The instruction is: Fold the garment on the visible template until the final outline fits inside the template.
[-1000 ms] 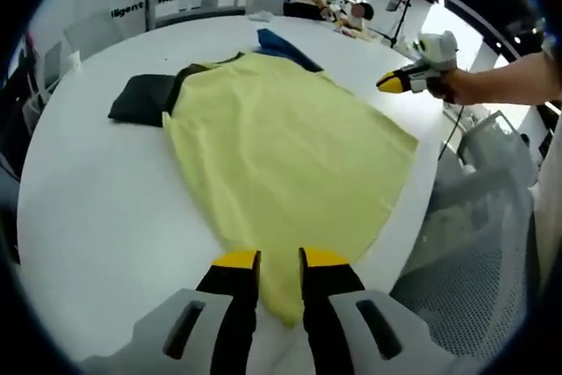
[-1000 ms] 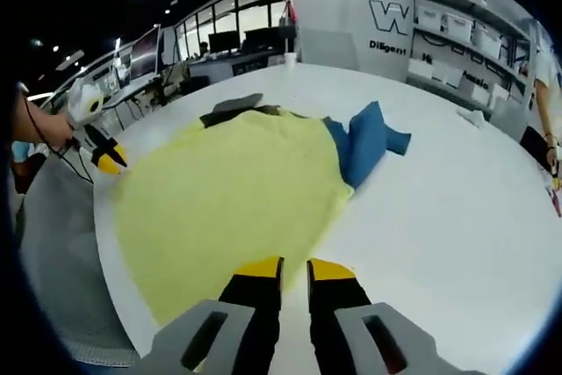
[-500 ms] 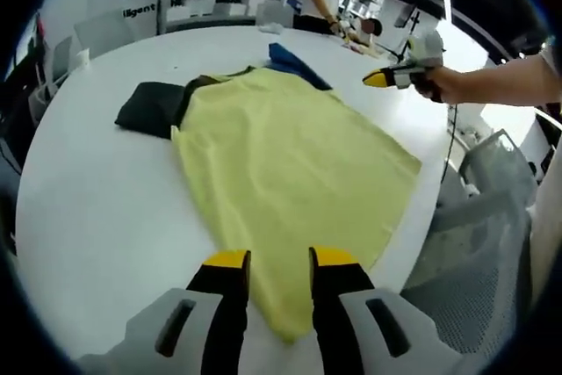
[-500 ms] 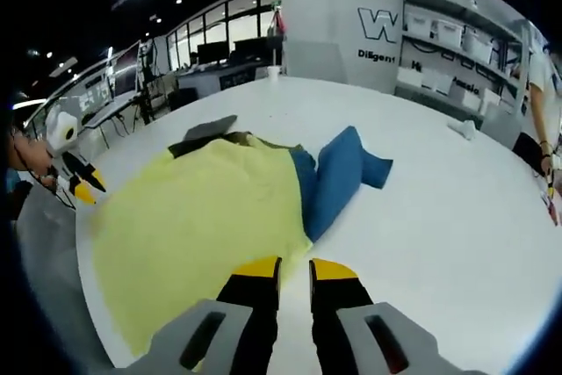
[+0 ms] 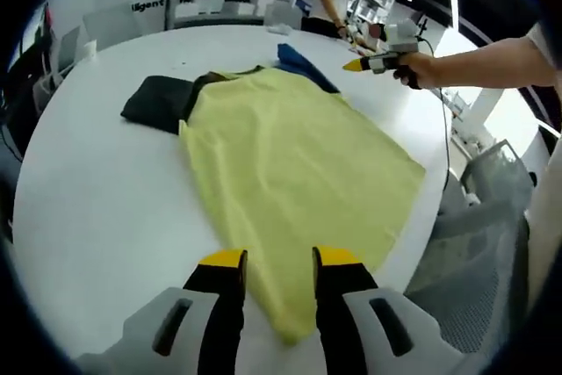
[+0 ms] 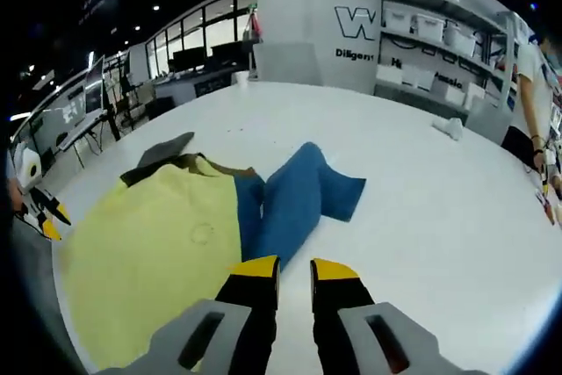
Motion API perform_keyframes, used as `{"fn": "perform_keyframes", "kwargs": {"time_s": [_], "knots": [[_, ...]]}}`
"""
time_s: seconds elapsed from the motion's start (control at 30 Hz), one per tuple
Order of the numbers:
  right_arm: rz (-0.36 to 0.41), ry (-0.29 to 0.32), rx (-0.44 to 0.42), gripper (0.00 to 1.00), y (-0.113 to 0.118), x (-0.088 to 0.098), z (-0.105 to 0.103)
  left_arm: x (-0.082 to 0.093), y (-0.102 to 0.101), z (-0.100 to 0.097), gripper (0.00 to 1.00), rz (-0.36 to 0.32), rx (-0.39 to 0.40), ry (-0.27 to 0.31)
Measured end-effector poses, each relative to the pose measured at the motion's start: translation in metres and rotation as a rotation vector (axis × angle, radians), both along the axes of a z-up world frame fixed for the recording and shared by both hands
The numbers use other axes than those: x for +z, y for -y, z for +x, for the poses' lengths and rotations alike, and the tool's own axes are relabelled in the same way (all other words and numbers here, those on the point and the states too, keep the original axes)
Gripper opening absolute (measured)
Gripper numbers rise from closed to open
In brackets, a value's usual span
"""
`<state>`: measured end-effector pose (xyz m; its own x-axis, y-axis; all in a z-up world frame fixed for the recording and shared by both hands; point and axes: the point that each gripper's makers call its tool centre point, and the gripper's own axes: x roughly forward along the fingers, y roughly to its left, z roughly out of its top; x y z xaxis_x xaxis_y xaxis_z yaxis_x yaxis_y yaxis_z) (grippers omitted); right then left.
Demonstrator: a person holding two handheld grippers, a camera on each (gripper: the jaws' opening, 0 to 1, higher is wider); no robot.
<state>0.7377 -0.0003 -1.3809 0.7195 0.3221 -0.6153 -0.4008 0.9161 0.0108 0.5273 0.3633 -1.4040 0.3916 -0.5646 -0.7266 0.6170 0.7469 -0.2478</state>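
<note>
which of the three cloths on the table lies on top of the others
The yellow garment. It is spread flat and its edges cover part of the dark cloth on one side and part of the blue cloth on the other.

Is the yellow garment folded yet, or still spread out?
Spread out: the yellow garment lies flat in one broad sheet on the white table, with no fold visible.

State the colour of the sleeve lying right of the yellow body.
Blue sleeve, clearest in the right gripper view.
</note>
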Motion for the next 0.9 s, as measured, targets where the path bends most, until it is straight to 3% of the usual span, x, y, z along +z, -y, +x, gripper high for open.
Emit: {"fn": "perform_keyframes", "kwargs": {"time_s": [0.3,0.6,0.9], "knots": [[0.030,0.012,-0.070,0.09,0.010,-0.003,0.047,0.004,0.005,0.005,0.34,-0.024,0.018,0.011],[0.026,-0.017,-0.105,0.06,0.006,-0.015,0.068,0.003,0.005,0.004,0.35,-0.021,0.030,0.012],[0.019,-0.077,-0.182,0.06,0.017,-0.034,0.080,0.003,-0.002,0.002,0.34,-0.008,0.052,0.011]]}}
